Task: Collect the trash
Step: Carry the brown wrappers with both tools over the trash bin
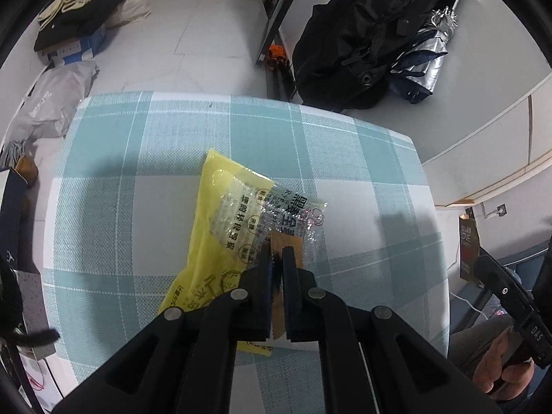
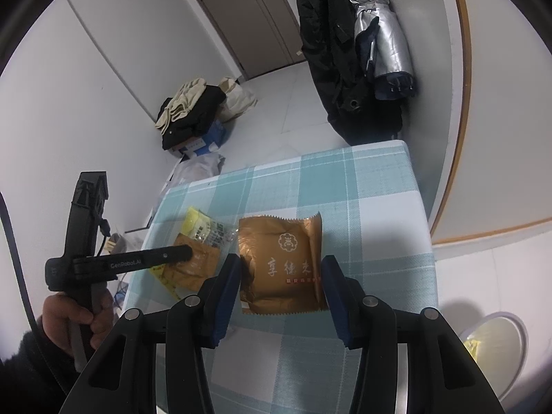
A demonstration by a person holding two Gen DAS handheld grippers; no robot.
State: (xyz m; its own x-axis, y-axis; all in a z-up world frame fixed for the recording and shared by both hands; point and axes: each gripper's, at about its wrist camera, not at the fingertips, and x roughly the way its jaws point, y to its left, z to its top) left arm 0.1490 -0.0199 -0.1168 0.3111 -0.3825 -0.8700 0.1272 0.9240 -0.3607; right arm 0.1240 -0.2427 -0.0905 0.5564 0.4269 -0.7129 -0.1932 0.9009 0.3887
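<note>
Left tongs (image 1: 277,253) clamp small orange wrapper (image 1: 288,241) — right tongs (image 2: 281,269) straddle brown packet (image 2: 281,262).

Dim, cool indoor light, soft shadows, strong fisheye warping at edges.

Blue-and-white checked tablecloth (image 2: 372,207), golden-brown wrapper (image 2: 281,262), yellow bag (image 1: 203,241).

Black coat (image 2: 331,51) and silver umbrella (image 2: 383,34) beyond the checked table (image 2: 379,207) — folded clothes (image 2: 188,110) on the floor
</note>
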